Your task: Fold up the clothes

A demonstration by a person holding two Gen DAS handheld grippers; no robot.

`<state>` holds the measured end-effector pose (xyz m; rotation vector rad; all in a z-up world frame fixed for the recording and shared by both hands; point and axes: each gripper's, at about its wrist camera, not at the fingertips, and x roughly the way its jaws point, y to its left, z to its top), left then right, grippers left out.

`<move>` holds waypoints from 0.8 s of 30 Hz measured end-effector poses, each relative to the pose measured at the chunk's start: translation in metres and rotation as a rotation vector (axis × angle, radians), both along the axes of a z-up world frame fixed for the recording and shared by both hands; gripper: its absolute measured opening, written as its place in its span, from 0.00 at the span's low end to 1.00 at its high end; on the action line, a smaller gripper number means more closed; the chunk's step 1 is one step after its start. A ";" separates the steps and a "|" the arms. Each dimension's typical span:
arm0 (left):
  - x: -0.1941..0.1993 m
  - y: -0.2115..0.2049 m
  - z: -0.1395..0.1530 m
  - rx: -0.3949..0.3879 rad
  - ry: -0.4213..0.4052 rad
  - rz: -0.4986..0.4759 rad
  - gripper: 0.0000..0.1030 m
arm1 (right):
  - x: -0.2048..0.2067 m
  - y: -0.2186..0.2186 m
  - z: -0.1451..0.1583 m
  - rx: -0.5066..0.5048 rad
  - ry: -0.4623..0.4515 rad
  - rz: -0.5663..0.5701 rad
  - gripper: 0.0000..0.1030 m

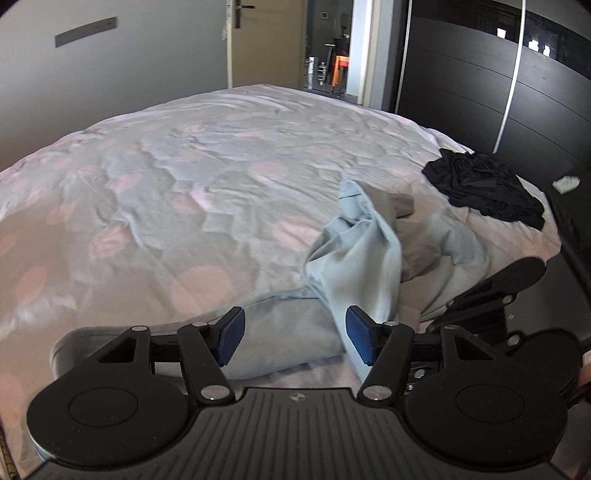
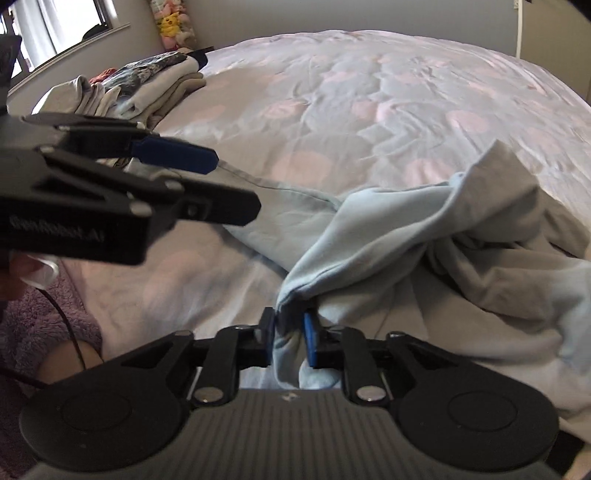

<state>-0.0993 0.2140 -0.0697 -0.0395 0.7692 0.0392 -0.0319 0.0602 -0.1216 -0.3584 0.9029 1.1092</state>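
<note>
A light blue garment (image 1: pixel 354 266) lies crumpled on the near side of the bed, one sleeve trailing left. In the right wrist view a bunched fold of the same garment (image 2: pixel 388 236) sits between the pads of my right gripper (image 2: pixel 290 336), which is shut on it. My left gripper (image 1: pixel 295 336) is open, its blue pads wide apart just above the sleeve and not pressing on it. The right wrist view shows the left gripper (image 2: pixel 236 184) from the side, hovering over the sleeve's end.
The bed (image 1: pixel 166 166) has a grey cover with pink spots. A black garment (image 1: pixel 484 184) lies at its right edge beside a dark wardrobe (image 1: pixel 480 74). A stack of folded clothes (image 2: pixel 147 85) sits at the far left corner, plush toys (image 2: pixel 171 26) behind it.
</note>
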 end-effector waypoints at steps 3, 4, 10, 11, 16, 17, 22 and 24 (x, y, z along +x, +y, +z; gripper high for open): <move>0.009 -0.010 0.004 -0.001 -0.010 -0.037 0.57 | 0.007 -0.013 0.016 -0.033 -0.030 -0.018 0.32; 0.014 -0.015 0.005 0.002 -0.014 -0.053 0.57 | 0.010 -0.016 0.021 -0.045 -0.044 -0.025 0.34; 0.047 -0.049 0.010 0.073 -0.037 -0.150 0.57 | 0.048 -0.044 0.043 -0.111 -0.145 -0.064 0.40; 0.054 -0.055 0.009 0.089 -0.037 -0.162 0.57 | 0.057 -0.051 0.045 -0.122 -0.169 -0.081 0.41; 0.092 -0.068 -0.001 0.124 0.002 -0.157 0.55 | 0.109 -0.085 0.044 -0.105 -0.187 -0.255 0.45; 0.099 -0.067 -0.003 0.119 0.014 -0.152 0.53 | 0.120 -0.089 0.042 -0.090 -0.175 -0.295 0.48; 0.124 -0.056 -0.014 0.062 0.054 -0.118 0.15 | 0.167 -0.103 0.029 -0.015 -0.093 -0.463 0.54; 0.131 -0.050 -0.016 0.033 0.061 -0.099 0.03 | 0.179 -0.101 0.027 0.015 -0.064 -0.474 0.54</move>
